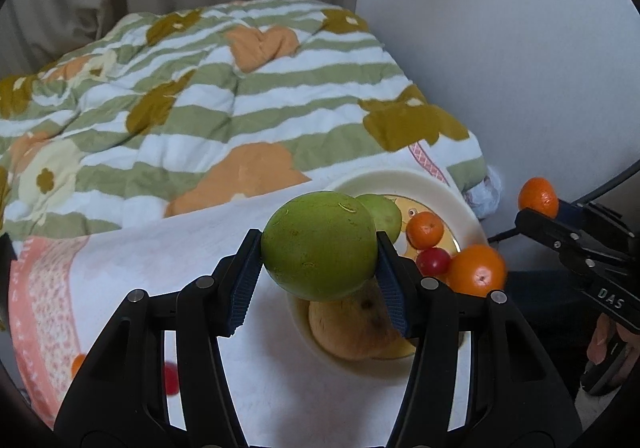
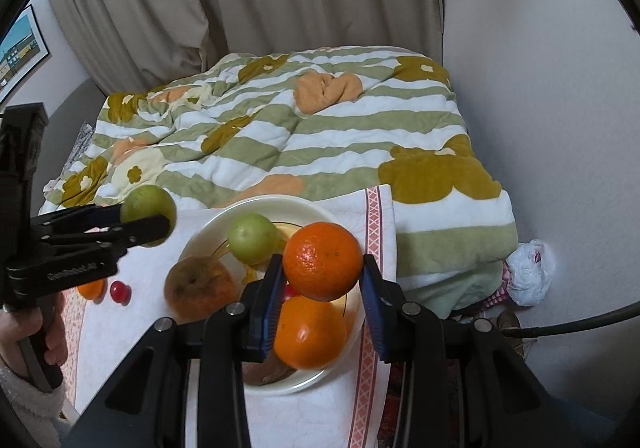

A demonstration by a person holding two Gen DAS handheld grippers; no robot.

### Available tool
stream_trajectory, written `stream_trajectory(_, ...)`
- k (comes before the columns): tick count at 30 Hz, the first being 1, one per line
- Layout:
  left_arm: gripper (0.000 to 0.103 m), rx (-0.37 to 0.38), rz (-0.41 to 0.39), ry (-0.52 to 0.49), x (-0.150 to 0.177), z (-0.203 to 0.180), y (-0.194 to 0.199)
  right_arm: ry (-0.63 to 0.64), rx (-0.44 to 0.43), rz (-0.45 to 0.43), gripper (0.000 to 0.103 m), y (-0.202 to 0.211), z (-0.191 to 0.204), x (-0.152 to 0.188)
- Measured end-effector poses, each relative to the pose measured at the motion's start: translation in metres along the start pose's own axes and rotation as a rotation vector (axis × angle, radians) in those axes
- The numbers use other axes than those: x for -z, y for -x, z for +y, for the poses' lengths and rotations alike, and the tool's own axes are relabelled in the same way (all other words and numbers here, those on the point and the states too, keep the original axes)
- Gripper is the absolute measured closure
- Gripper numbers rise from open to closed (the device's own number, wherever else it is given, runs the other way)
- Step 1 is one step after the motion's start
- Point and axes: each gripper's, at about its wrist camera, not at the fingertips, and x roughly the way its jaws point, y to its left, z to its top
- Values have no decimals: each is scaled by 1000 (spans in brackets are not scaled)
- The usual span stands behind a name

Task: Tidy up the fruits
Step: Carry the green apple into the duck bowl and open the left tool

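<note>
My left gripper (image 1: 319, 244) is shut on a large green fruit (image 1: 319, 238) and holds it above the near edge of a cream plate (image 1: 400, 178). On the plate lie a smaller green fruit (image 1: 382, 210), a small orange (image 1: 425, 230), a red fruit (image 1: 433, 261), a bigger orange (image 1: 476, 270) and a brownish fruit (image 1: 356, 328). My right gripper (image 2: 322, 264) is shut on an orange (image 2: 323, 261) over the plate (image 2: 256, 204), above another orange (image 2: 310, 332). In the right wrist view the left gripper (image 2: 160, 226) hangs with its green fruit (image 2: 148, 204) left of the plate.
The plate rests on a white cloth with a pink border (image 2: 372, 232), spread over a green-striped flowered quilt (image 2: 320, 152). A small orange (image 2: 92, 288) and a red fruit (image 2: 120, 292) lie on the cloth left of the plate. Curtain and wall stand behind; a white bag (image 2: 530, 272) lies at right.
</note>
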Motion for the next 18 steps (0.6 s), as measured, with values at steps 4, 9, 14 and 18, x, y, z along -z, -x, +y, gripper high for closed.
stream_trajectory(4, 38, 4, 39, -25, -3, -3, -19, -24, 0, 9, 69, -8, -4, -3)
stream_trajectory(9, 38, 5, 68, -46, -3, -4, -32, -47, 5, 20, 69, -16, -7, -4)
stream_trajectory(14, 37, -29, 84, -60, -4, -3, -35, -49, 4, 19, 69, -17, -8, -5)
stream_trajectory(18, 0, -11, 60, -60, -4, 0, -26, -49, 3, 13, 69, -17, -6, -6)
